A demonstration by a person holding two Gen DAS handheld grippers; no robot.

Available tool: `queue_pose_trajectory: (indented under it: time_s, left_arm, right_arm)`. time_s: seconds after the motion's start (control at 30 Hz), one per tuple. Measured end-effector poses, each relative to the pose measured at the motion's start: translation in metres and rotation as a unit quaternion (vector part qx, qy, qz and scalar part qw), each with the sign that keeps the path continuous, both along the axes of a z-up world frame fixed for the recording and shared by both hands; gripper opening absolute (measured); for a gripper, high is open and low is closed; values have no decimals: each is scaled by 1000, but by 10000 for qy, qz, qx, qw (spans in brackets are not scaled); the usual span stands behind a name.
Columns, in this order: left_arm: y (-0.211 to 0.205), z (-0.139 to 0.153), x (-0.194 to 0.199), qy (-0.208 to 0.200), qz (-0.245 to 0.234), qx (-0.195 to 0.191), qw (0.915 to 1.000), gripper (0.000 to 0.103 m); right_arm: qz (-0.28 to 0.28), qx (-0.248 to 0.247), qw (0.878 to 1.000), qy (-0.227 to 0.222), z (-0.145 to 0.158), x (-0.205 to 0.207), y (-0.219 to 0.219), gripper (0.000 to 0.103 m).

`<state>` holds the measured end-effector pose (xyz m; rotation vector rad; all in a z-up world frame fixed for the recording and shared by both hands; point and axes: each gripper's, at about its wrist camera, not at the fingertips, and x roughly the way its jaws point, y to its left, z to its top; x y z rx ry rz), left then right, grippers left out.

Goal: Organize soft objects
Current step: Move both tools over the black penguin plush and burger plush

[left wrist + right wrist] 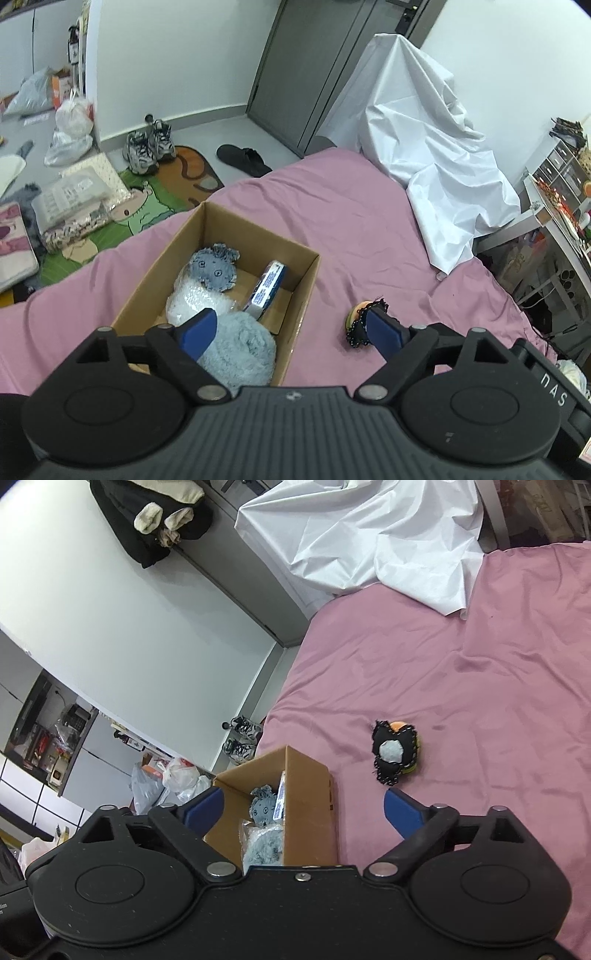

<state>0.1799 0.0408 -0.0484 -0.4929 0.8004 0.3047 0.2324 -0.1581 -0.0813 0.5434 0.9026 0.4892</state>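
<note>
An open cardboard box (218, 266) sat on the pink-sheeted bed (351, 221), near the bed's edge closest to the floor clutter. Its flaps were not in the way and its inside was plain to see from the left wrist view. At the far end of the box lay a small grey-blue soft toy (215, 267) with a stitched face and a frayed fringe. Just beneath it, toward the near end, was a clear packet of white filling (195, 302), and touching that, at the nearest end, a fluffy pale-blue bundle (240, 350) that filled most of the box's width. Along the right-hand wall a blue-and-white pack (267, 290) leaned on its edge, tilted against the cardboard.

One soft thing lay outside the box: a small black lace-edged piece (393, 755) with a pale patch on it and a bit of orange and green showing at its rim. It rested on the sheet, apart from the box on its right side.

The left tongs (291, 332) hung over the near end of the box with the blue fingers (197, 332) spread wide and nothing between them; one finger lay in front of the fluffy bundle, the other in front of the lace piece. The right tongs (303, 810) were likewise wide open and empty, above the box's near corner.

A crumpled white sheet (436, 147) draped the far end of the bed.
</note>
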Motion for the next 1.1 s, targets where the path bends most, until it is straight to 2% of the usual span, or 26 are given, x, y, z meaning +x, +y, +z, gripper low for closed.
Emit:
queue_pose_trajectory:
  time_s: [0.17,0.6,0.8,1.1]
  left_arm:
    - [-11,7,2,-66,-178,-14,9998,87]
    - [-48,20,7,-367,-587,260,9973,86]
    - [-63,20,14,-348,-682,300,9966,86]
    - [-83,14,32,-83,-654,383,9971,87]
  right_arm:
    - [-45,55,10000,25,3,2,-11,103]
    - [-306,84,9995,37,9,7,-50,103]
    - [-481,21,9985,259,4,13,-69,103]
    - [-684,223,9958,570,-6,19,-92,103]
